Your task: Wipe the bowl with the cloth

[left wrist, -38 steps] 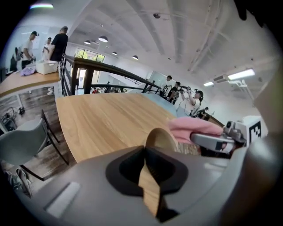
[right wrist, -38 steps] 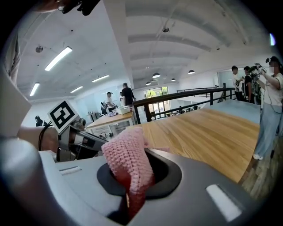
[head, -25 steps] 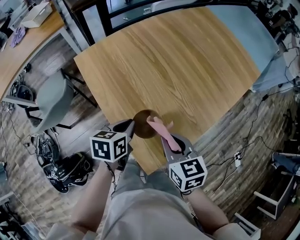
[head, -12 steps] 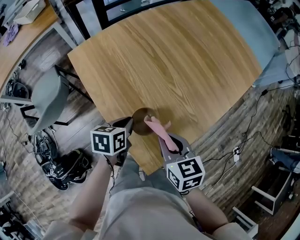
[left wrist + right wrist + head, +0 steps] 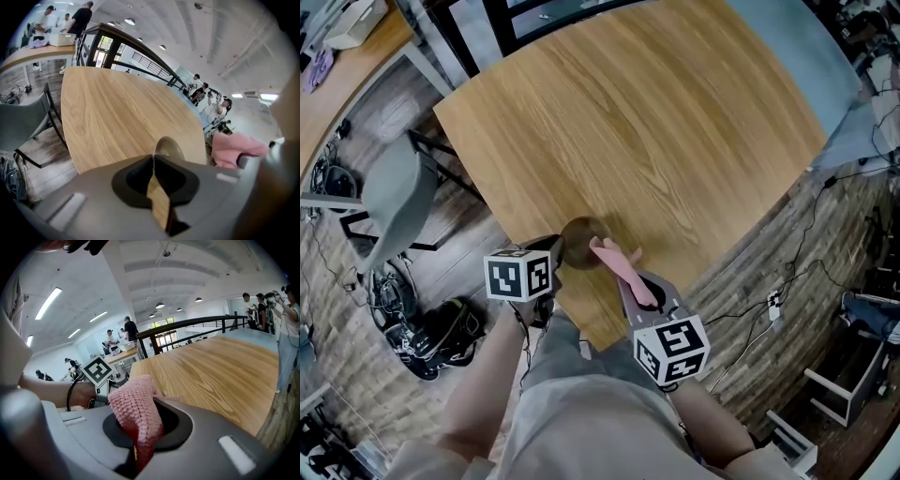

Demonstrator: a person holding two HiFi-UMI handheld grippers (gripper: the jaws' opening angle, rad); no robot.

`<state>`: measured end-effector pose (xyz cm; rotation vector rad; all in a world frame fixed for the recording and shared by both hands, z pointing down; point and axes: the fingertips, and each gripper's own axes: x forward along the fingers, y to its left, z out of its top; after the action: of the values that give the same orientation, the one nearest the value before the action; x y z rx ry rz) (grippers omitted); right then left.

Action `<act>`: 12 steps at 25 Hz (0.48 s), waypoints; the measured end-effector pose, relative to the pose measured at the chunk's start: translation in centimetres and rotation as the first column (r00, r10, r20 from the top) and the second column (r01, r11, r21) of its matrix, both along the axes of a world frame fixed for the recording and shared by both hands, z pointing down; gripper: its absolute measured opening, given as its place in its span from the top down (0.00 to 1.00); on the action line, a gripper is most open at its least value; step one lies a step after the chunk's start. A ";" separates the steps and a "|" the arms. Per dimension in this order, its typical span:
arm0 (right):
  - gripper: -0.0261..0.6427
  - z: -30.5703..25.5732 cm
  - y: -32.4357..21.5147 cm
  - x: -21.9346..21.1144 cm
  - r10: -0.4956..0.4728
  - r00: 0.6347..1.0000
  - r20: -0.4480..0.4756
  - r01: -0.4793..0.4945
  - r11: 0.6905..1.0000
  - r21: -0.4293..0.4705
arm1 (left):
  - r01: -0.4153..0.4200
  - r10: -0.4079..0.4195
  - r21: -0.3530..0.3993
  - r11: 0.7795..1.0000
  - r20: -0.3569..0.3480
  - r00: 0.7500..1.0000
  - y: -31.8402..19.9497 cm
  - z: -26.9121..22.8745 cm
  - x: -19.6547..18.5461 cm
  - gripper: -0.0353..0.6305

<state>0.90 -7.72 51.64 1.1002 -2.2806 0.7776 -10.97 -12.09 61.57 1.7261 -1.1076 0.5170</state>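
Note:
A small brown bowl sits over the near edge of the wooden table. My left gripper is shut on its left rim. In the left gripper view the thin rim runs between the closed jaws, with the bowl's inside just beyond. My right gripper is shut on a pink knitted cloth, whose free end reaches the bowl's right edge. The cloth bulges out of the jaws in the right gripper view, and also shows as a pink cloth at the right of the left gripper view. Whether the bowl rests on the table is unclear.
A grey chair stands left of the table, with dark bags and cables on the floor below it. A black railing runs behind the table's far edge. People stand in the background. More cables cross the floor at the right.
Both grippers have sunk a little toward the table, the left more, each still holding its thing. The cloth's free end now lies closer to the bowl.

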 end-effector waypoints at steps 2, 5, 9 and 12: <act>0.92 0.2 0.1 -0.1 0.004 1.000 0.005 -0.004 1.000 -0.009 | 0.009 -0.009 -0.017 1.000 -0.007 1.000 0.1 0.4 -0.2 0.93; 0.92 0.1 0.0 -0.2 0.008 1.000 0.004 -0.008 1.000 -0.011 | 0.015 -0.015 -0.049 0.999 -0.005 1.000 0.5 1.2 -0.2 0.93; 0.92 0.2 0.1 -0.1 0.027 1.000 0.004 -0.027 1.000 -0.006 | 0.043 -0.042 -0.037 0.998 0.037 0.998 0.5 1.3 -0.9 0.90; 0.92 0.2 0.5 0.0 0.030 1.000 0.007 -0.030 1.000 -0.008 | 0.044 -0.043 -0.025 0.999 0.036 0.998 0.6 1.1 -0.9 0.83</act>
<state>0.86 -7.27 51.89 1.1326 -2.2699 0.8029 -11.85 -11.50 62.69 1.6729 -1.1563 0.5345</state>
